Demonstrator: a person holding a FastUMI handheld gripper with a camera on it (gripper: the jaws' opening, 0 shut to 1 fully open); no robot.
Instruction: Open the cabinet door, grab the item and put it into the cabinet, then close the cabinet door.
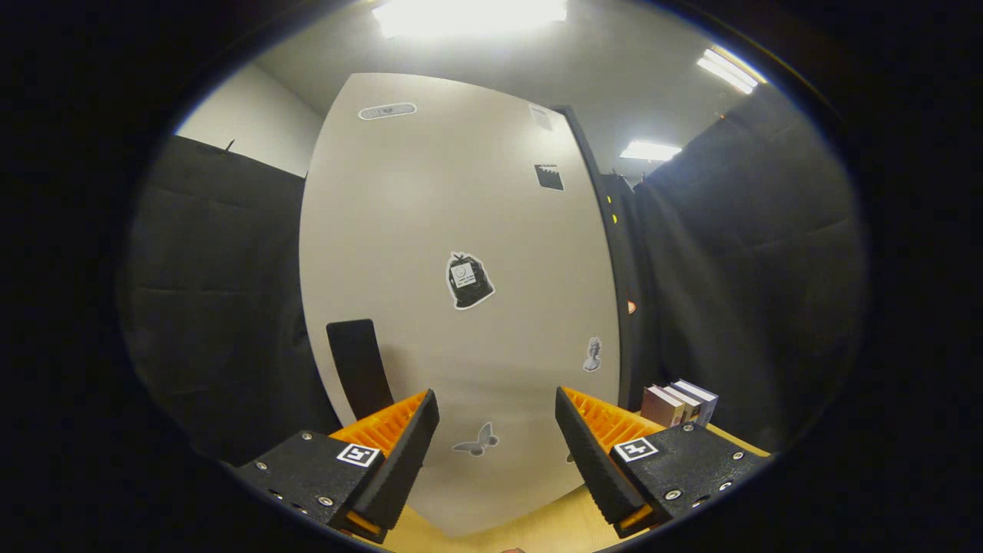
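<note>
Both fingers point(399, 453) of the gripper point(497, 453) stand wide apart with nothing held between them; only the bare lower face of the cabinet door shows through the gap. Straight ahead of the fingers stands that cabinet door point(430, 230), a tall pale panel, closed as far as can be seen, rising from the wooden tabletop point(537, 530) on which the cabinet stands. Its dark handle point(359, 369), a flat upright strip tilted slightly, sits low on the door just above and beyond the left finger. Several stickers dot the door: a butterfly sticker point(476, 442) between the two fingertips, a bag-shaped sticker point(468, 280) higher up over the gap, a small figure sticker point(592, 355) above the right finger, a dark square sticker point(549, 177) and a pale oval badge point(387, 111) near the top. Beyond the right finger, beside the cabinet's dark right edge point(614, 253), a few books point(680, 403) stand upright together on the tabletop, close to the cabinet. Black cloth walls point(215, 292) close off the space on both sides of the cabinet. Overhead, ceiling lights point(468, 15) glow bright. Nothing stands between the fingers and the handle.
</note>
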